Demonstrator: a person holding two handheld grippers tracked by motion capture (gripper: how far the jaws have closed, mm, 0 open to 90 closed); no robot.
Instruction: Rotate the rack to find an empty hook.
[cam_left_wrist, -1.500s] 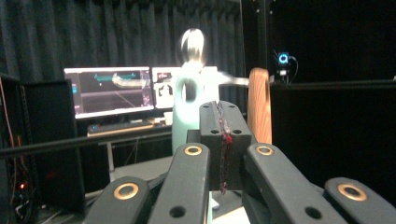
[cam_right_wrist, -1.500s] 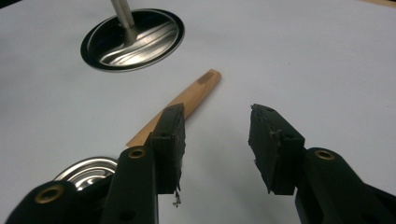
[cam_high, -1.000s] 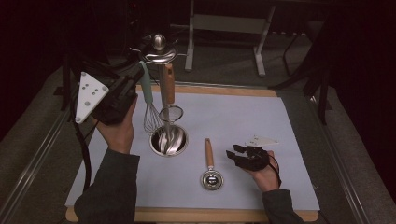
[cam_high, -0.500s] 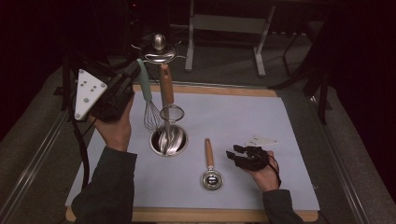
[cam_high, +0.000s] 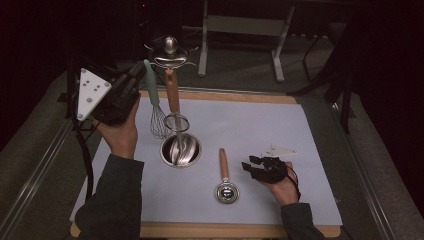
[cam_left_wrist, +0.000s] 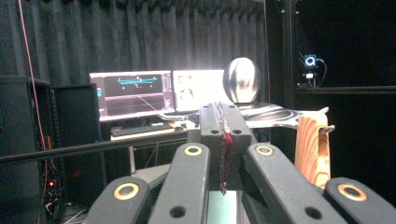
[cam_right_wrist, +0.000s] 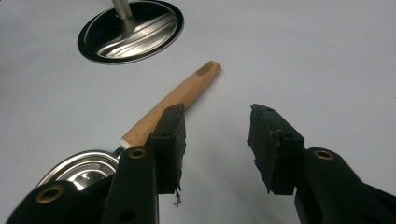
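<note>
Whisk (cam_high: 156, 107) lifted higher by left hand-held gripper (cam_high: 134, 82), jaws closed

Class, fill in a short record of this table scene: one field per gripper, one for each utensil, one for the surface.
left gripper: raised at the rack, shut on whisk
whisk: green handle, hanging beside a wooden-handled strainer
stand base: round, steel
right gripper: open, low over the mat
ladle: wooden handle, lying flat
mat: pale

Mint whisk handle (cam_high: 149, 75), wood-grain spoon handle (cam_high: 223, 163), steel stand base (cam_high: 181, 149), pale blue mat (cam_high: 260, 125), black hand-held gripper (cam_high: 248, 163).
</note>
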